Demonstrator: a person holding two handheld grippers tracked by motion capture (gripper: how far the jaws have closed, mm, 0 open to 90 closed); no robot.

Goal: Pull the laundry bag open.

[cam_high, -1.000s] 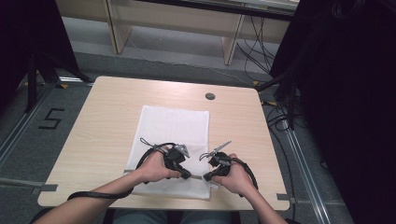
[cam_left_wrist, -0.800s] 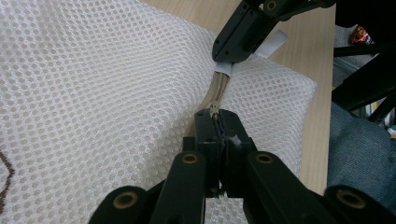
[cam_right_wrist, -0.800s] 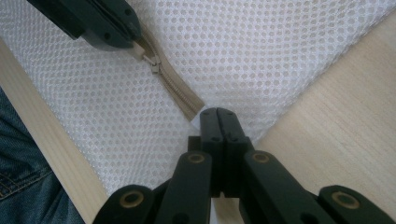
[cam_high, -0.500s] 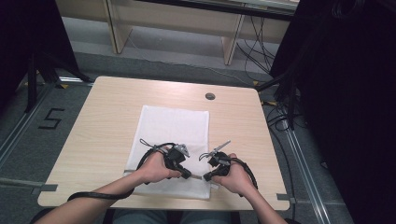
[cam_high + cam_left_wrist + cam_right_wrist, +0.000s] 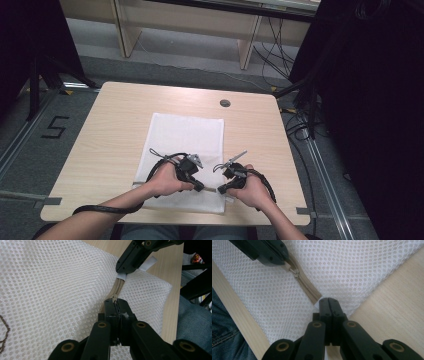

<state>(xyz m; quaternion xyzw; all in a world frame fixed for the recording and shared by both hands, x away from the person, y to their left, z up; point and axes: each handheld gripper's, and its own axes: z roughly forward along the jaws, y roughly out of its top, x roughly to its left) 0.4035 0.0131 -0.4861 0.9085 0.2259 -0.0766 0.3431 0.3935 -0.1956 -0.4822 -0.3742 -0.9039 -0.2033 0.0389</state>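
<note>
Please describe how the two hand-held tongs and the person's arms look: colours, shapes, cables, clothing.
Both the left tongs and the right tongs are black, with two flat jaws on hinged links joined by brass-coloured pivots. A grey three-cornered plate tops the left one, and a black cable trails from it. The forearms are bare, without sleeves; blue jeans are worn.

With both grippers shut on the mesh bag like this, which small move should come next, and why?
Probably the left gripper should draw the zipper pull slowly along the zipper, away from the right gripper. Its fingers are shut on the pull, and the right gripper pinches the white tab at the zipper's end, anchoring the mesh bag flat on the table.
</note>
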